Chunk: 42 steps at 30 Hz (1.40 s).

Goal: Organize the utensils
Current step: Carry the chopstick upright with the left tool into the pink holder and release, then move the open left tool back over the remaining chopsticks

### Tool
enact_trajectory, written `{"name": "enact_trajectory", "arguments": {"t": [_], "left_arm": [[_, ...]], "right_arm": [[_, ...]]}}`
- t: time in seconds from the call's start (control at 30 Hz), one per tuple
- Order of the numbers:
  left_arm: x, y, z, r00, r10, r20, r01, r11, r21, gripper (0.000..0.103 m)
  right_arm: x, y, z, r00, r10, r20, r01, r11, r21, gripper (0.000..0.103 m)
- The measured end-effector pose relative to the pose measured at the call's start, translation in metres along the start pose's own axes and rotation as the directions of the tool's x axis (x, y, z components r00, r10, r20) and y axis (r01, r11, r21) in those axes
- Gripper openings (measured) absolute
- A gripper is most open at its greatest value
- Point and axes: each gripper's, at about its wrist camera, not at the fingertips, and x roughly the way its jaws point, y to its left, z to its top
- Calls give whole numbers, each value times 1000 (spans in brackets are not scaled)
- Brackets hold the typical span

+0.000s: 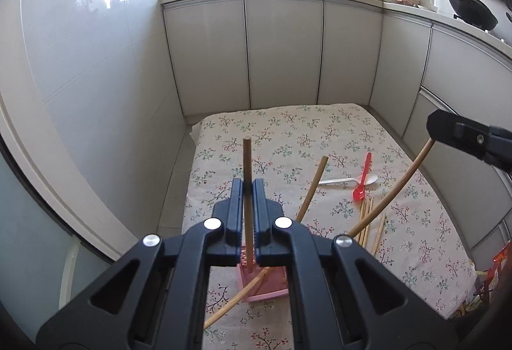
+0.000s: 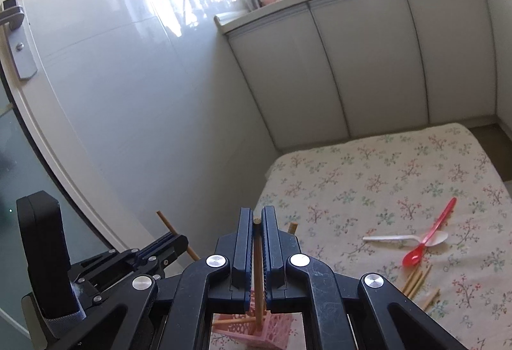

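Note:
My left gripper (image 1: 248,185) is shut on a brown chopstick (image 1: 247,158), held upright with its lower end in the pink utensil holder (image 1: 256,289). My right gripper (image 2: 256,215) is shut on a light wooden chopstick (image 2: 258,273) whose lower end also reaches into the pink holder (image 2: 249,330). The right gripper (image 1: 460,134) also shows at the right edge of the left wrist view, holding its chopstick (image 1: 393,190). Another chopstick (image 1: 312,190) leans out of the holder. A red spoon (image 1: 361,177), a white spoon (image 1: 345,180) and several loose chopsticks (image 1: 368,218) lie on the cloth.
The table carries a floral cloth (image 1: 288,132). White kitchen cabinets (image 1: 281,49) stand behind it and to the right, a glossy white wall (image 1: 80,62) to the left. A red packet (image 1: 499,266) sits at the table's near right corner.

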Motion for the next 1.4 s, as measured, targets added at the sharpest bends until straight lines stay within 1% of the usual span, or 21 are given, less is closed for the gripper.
{"name": "enact_trajectory", "arguments": {"t": [0.17, 0.3, 0.37, 0.43, 0.47, 0.5, 0.57, 0.7, 0.83, 0.9, 0.97, 1.0, 1.07, 1.1, 1.17, 1.2, 1.27, 1.33, 1.4], "left_arm": [[6, 0, 1, 1000, -7, -24, 7, 1000, -4, 6], [6, 3, 2, 1000, -16, -20, 16, 1000, -3, 6], [5, 3, 2, 1000, -18, -10, 18, 1000, 1, 6], [4, 1, 3, 1000, -21, -3, 21, 1000, 13, 12], [3, 0, 3, 1000, -22, 2, 21, 1000, 19, 19], [3, -1, 3, 1000, -21, 7, 20, 1000, 24, 28], [1, -3, 4, 1000, -16, 17, 16, 999, 32, 38], [0, -3, 5, 1000, -17, 19, 16, 999, 29, 45], [-2, -4, 4, 1000, -21, 12, 20, 999, 28, 53], [-5, -5, 5, 999, -30, 13, 29, 999, 29, 58], [-9, -6, 5, 999, -29, 18, 28, 999, 30, 63], [-11, -7, 5, 999, -29, 19, 28, 999, 30, 66], [-16, -8, 6, 999, -34, 23, 34, 999, 27, 70], [-18, -9, 7, 999, -38, 24, 37, 999, 25, 73], [-25, -11, 7, 998, -50, 32, 49, 999, 21, 78], [-28, -12, 8, 998, -57, 36, 56, 998, 21, 82], [-36, -17, 8, 996, -79, 44, 78, 997, 25, 85], [-42, -23, 8, 991, -129, 48, 127, 991, 36, 90], [-47, -30, 8, 985, -163, 51, 160, 986, 50, 97]], "right_arm": [[22, -5, -13, 998, 4, -62, -3, 1000, 19, 4], [24, -7, -13, 999, 9, -52, -9, 1000, 19, 5], [25, -10, -13, 998, 27, -56, -25, 999, 32, 9], [27, -13, -13, 998, 36, -61, -33, 998, 44, 9], [27, -15, -13, 997, 38, -60, -36, 998, 47, 9], [27, -16, -13, 998, 41, -57, -38, 998, 50, 9], [25, -17, -11, 998, 53, -46, -50, 997, 51, 9], [21, -14, -8, 997, 69, -30, -68, 997, 37, 9], [21, -17, -7, 997, 69, -38, -67, 997, 43, 12], [19, -21, -6, 997, 68, -43, -66, 997, 50, 22], [13, -25, -4, 997, 63, -41, -61, 997, 57, 36], [10, -27, -4, 997, 59, -40, -57, 997, 59, 39], [2, -32, -2, 998, 46, -39, -44, 997, 63, 52], [-3, -36, -1, 999, 39, -38, -36, 997, 67, 55], [-13, -44, 0, 999, 26, -35, -23, 997, 77, 69], [-18, -48, 0, 999, 23, -34, -20, 996, 81, 72], [-28, -56, 2, 999, 16, -30, -14, 996, 90, 84], [-38, -65, 2, 1000, 2, -27, 0, 995, 96, 88], [-49, -74, 3, 1000, -17, -20, 19, 995, 101, 92]]}}
